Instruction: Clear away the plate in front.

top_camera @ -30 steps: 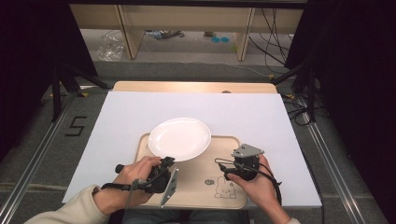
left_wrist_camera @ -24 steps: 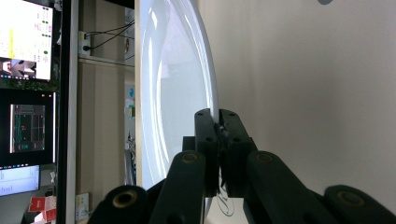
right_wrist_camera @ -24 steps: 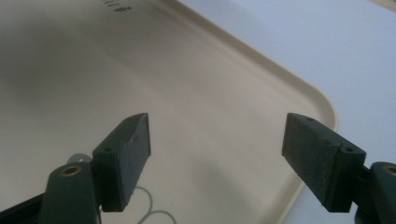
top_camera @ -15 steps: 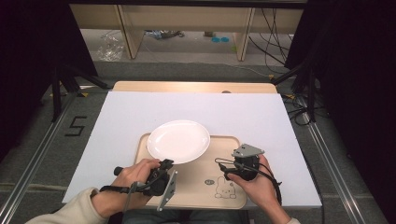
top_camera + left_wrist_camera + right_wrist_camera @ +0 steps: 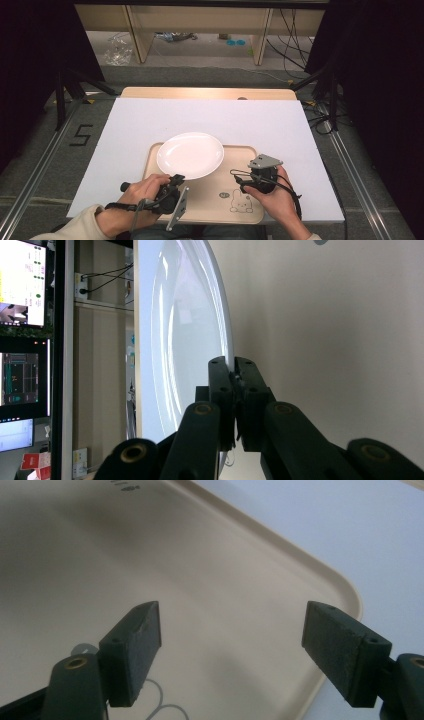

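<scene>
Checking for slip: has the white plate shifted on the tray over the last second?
No. The plate lies over the tray's far left corner as before, left gripper clamped on its rim.

A white-topped table (image 5: 150, 125) stands on grey carpet (image 5: 60, 165) marked with a black 5 (image 5: 81, 135), dark curtains (image 5: 30, 60) at both sides, wooden shelving (image 5: 135, 25) and cables (image 5: 295, 30) behind.

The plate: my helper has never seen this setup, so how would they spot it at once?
Start at the white sheet covering the table, then find the beige tray at its near edge. The plate lies on the tray's far left part, overhanging its rim, pinched at its near edge by the left hand-held gripper. It is the round, glossy white dish there.
</scene>
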A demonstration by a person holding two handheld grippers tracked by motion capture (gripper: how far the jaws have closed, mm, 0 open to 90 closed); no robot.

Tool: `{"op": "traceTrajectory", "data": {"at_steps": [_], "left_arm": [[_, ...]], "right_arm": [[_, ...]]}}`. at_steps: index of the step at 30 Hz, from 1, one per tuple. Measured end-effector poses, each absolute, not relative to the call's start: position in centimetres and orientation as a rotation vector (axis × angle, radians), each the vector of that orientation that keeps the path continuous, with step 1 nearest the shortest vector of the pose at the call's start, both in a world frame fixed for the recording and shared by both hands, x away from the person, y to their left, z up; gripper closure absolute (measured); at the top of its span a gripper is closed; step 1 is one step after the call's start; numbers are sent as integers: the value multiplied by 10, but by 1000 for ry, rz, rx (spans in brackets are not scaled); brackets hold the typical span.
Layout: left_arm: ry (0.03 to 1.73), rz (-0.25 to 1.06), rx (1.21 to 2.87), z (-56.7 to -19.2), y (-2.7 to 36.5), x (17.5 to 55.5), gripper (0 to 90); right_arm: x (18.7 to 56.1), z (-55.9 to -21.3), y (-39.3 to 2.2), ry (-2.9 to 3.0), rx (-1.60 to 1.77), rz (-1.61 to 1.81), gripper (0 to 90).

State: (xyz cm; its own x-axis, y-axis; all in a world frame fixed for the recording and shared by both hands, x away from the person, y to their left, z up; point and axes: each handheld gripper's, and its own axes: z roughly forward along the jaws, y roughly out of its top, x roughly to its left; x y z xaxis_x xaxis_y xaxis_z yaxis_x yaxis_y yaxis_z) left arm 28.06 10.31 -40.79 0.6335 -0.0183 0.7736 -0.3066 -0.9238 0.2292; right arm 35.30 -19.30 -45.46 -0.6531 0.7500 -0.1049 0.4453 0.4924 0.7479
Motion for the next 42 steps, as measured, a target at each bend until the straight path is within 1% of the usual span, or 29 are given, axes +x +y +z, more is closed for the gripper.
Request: {"op": "traceTrajectory", "data": {"at_steps": [12, 23, 35, 42], "left_arm": [[-276, 1166, 2530, -413, 103, 276, 872], [-298, 1109, 2548, -422, 99, 272, 870], [-290, 1035, 2570, -431, 95, 274, 866], [-290, 956, 2580, -434, 95, 278, 874]], "right_arm": [[353, -455, -193, 2325, 993, 983, 249], [354, -456, -193, 2327, 981, 965, 251], [353, -456, -194, 2321, 994, 968, 253], [353, -456, -193, 2318, 993, 972, 253]]}}
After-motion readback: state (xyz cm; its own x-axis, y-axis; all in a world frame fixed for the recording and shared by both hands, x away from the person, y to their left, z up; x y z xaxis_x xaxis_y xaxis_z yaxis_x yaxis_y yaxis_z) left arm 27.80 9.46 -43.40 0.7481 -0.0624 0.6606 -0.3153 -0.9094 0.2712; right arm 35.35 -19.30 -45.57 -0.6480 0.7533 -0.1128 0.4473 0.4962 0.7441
